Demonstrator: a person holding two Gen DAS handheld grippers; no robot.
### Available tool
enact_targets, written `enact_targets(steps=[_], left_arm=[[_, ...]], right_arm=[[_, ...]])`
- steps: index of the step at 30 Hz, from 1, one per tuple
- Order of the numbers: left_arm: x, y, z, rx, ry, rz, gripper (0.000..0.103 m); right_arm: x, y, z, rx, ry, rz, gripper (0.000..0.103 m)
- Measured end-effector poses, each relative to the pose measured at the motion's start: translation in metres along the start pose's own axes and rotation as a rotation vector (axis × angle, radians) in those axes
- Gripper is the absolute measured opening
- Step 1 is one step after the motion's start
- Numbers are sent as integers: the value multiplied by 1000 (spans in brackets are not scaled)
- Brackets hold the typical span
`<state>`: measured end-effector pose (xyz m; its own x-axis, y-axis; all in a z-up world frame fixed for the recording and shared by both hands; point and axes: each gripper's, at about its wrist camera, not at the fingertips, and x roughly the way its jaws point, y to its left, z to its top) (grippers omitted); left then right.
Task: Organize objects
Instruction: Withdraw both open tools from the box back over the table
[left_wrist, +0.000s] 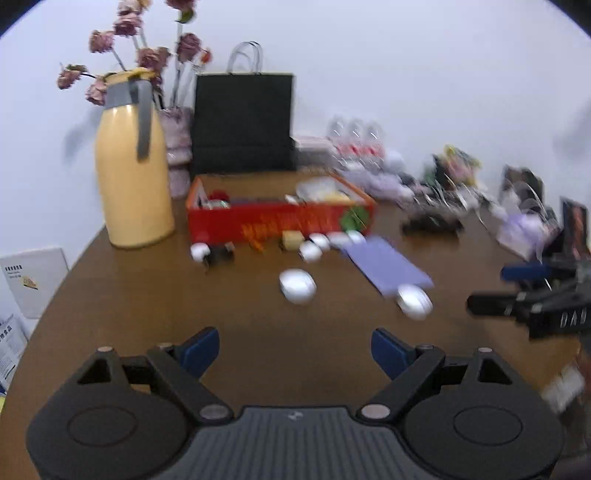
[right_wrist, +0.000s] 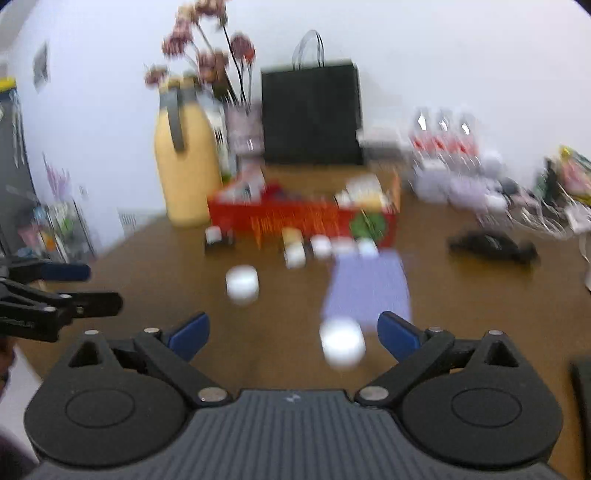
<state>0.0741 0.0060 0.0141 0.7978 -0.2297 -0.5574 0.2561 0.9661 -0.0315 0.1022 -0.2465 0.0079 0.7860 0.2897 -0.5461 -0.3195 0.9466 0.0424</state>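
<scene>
Both views are motion-blurred. Two small white round cases (left_wrist: 297, 285) (left_wrist: 414, 301) lie on the brown table (left_wrist: 147, 295), with a lilac flat pouch (left_wrist: 388, 264) between them and a red box (left_wrist: 280, 214) holding small items. Several small white and tan items (left_wrist: 317, 243) line the box's front. My left gripper (left_wrist: 295, 349) is open and empty, short of the cases. My right gripper (right_wrist: 293, 334) is open and empty; the nearer white case (right_wrist: 342, 347) lies just ahead between its fingers, the other case (right_wrist: 242, 283) further left. The right gripper also shows in the left wrist view (left_wrist: 491, 290).
A yellow thermos jug (left_wrist: 133, 162), a vase of dried pink flowers (left_wrist: 179, 155) and a black paper bag (left_wrist: 243, 122) stand behind the box. Water bottles (left_wrist: 354, 144), clutter and a black object (left_wrist: 430, 223) fill the back right. The table edge curves at left.
</scene>
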Motion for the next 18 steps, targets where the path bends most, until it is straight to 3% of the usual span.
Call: enact_targets(steps=[3, 6, 11, 16, 18], left_arm=[[-20, -5, -4, 33, -56, 6, 92], [-19, -4, 0, 10, -93, 30, 94], [15, -10, -1, 29, -37, 19, 94], [68, -7, 6, 61, -29, -51, 91], [99, -6, 17, 52, -4, -27, 82]], right_arm=[[-37, 0, -5, -37, -36, -57, 103], [-48, -1, -8, -32, -68, -99, 103], [-18, -1, -19, 2, -46, -91, 103], [33, -3, -24, 4, 8, -84, 94], [55, -5, -22, 2, 20, -91, 93]])
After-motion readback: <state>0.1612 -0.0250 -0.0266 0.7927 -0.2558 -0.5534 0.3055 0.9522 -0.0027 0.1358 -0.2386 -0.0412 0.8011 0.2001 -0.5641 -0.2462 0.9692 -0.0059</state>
